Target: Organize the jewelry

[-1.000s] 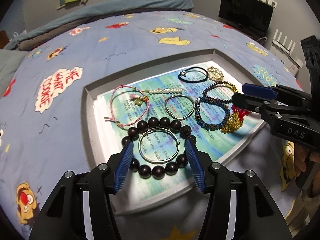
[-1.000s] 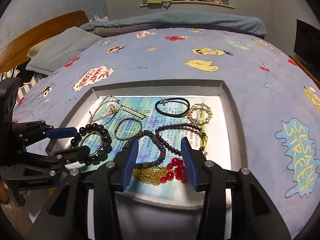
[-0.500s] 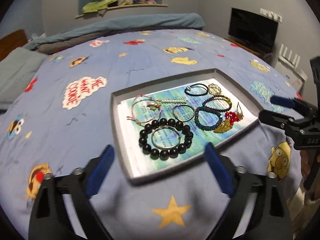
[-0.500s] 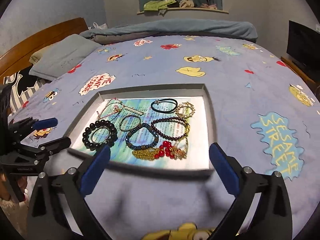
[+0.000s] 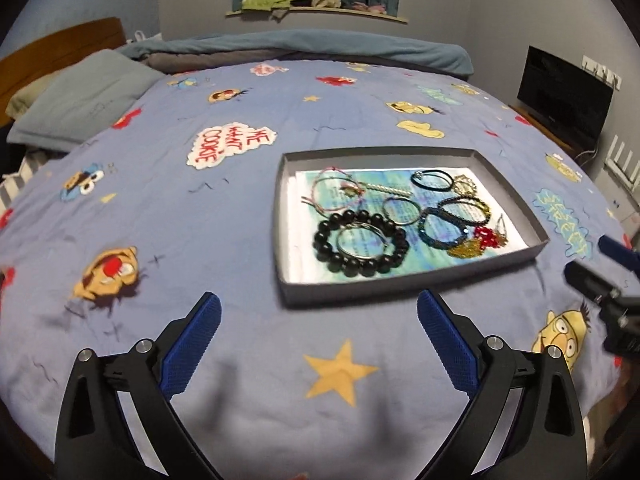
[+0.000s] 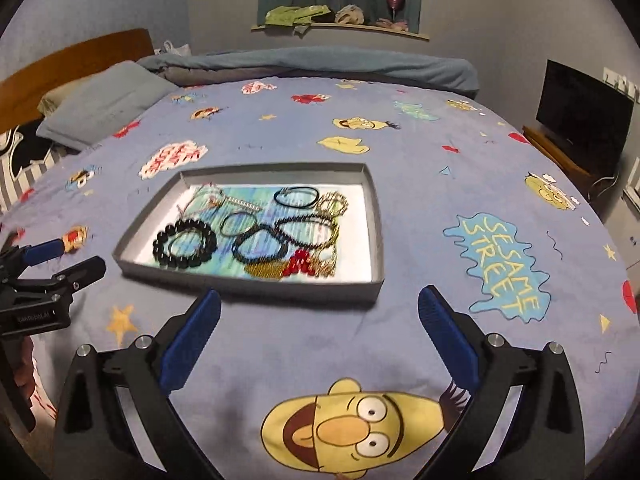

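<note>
**A:** Where does the jewelry sit relative to the grippers?

**B:** All of it lies inside the shallow grey tray (image 5: 508, 196) on the bedspread (image 5: 200, 232), well ahead of both tools. The left gripper (image 5: 318, 312) hangs over bare quilt short of the tray's near wall, jaws spread wide, nothing between the blue ribbed pads (image 5: 192, 344). The right gripper (image 6: 320, 308) is likewise splayed and empty, short of the tray's near edge.

**A:** And what's in the tray?

**B:** A bracelet of large glossy black beads (image 5: 362, 246) nearest the left gripper, ringed around a thin silver bangle (image 5: 358, 242). Beside it a smaller metal hoop (image 5: 401, 211), a dark blue beaded bracelet (image 5: 442, 230) and a finer dark beaded strand (image 6: 306, 230). At the near right corner, red beads (image 6: 298, 264) lie against a gold-coloured chain (image 6: 266, 268). Farther back: a pink cord bracelet (image 5: 338, 192), a black elastic band (image 6: 297, 197) and a gold filigree piece (image 6: 334, 202), possibly a brooch; it's too soft to be sure.

**A:** The tray lining?

**B:** Printed paper (image 6: 264, 240), blue-green with text, flat beneath everything.
</note>
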Motion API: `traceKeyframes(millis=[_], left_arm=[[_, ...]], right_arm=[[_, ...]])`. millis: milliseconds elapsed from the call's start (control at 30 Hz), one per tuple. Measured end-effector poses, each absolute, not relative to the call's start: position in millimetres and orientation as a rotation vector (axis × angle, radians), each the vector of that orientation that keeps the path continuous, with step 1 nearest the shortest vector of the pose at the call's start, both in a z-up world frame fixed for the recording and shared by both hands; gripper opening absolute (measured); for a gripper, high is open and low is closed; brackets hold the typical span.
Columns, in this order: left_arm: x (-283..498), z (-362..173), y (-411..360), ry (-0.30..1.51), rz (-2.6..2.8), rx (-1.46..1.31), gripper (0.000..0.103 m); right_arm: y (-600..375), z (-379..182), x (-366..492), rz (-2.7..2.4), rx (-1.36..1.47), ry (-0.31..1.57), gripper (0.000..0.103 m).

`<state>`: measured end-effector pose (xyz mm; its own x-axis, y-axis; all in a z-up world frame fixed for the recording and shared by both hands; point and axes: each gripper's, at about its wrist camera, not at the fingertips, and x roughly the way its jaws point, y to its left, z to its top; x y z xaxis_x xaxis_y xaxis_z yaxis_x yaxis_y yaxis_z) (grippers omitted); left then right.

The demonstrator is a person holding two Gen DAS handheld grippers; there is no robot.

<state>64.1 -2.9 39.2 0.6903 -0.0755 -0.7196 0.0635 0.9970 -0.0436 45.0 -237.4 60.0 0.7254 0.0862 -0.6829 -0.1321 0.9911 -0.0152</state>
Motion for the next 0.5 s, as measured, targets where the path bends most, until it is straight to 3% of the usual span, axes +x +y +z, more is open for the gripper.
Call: traceKeyframes(millis=[500], left_arm=[[54.9,30.1,-12.1,0.794,-0.074,0.030,0.098]], right_arm=[[-242.4,46.5,34.3,0.124,-0.029,0.761,0.098]])
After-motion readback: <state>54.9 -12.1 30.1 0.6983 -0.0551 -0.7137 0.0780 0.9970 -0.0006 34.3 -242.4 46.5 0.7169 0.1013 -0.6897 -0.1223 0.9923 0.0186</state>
